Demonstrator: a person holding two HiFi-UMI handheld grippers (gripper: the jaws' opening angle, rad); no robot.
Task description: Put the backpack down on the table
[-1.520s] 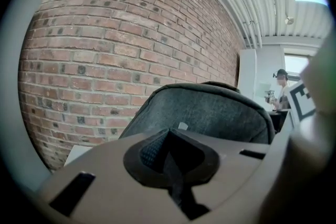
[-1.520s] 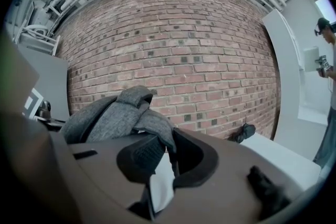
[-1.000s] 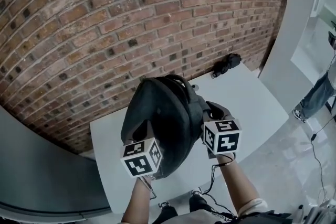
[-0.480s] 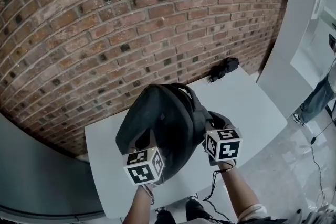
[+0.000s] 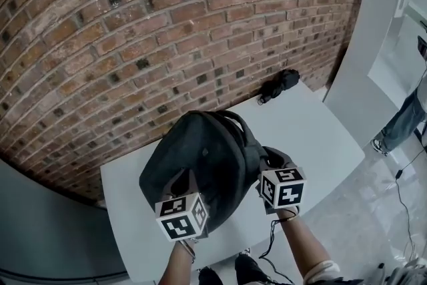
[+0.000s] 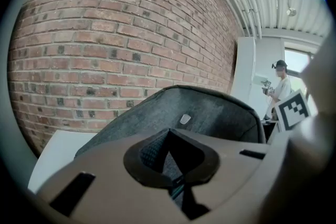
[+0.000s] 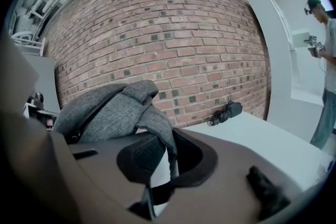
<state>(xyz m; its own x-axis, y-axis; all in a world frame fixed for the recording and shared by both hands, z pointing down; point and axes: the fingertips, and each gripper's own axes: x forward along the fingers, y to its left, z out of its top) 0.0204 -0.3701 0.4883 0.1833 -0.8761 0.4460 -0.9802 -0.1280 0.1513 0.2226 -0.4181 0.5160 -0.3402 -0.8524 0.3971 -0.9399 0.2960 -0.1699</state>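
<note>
A dark grey backpack [image 5: 200, 163] hangs over the white table [image 5: 313, 130], held from both sides. My left gripper [image 5: 185, 200] is shut on the backpack's left edge; in the left gripper view the grey fabric [image 6: 210, 118] runs down between the jaws. My right gripper [image 5: 267, 173] is shut on a shoulder strap [image 7: 157, 126] at the bag's right side, and that strap passes between its jaws. In the right gripper view the bag's bulk [image 7: 100, 110] bulges up at the left. Whether the bag's bottom touches the table is hidden.
A brick wall [image 5: 167, 30] runs close behind the table. A small black bundle with a cord [image 5: 279, 85] lies at the table's far right corner by the wall. A white pillar [image 5: 363, 43] stands right; a person [image 7: 325, 65] stands beyond it. Cables [image 5: 403, 183] trail on the floor.
The backpack and both grippers have shifted slightly left and lower in the head view, and more of the table's far side shows. Both grips are unchanged.
</note>
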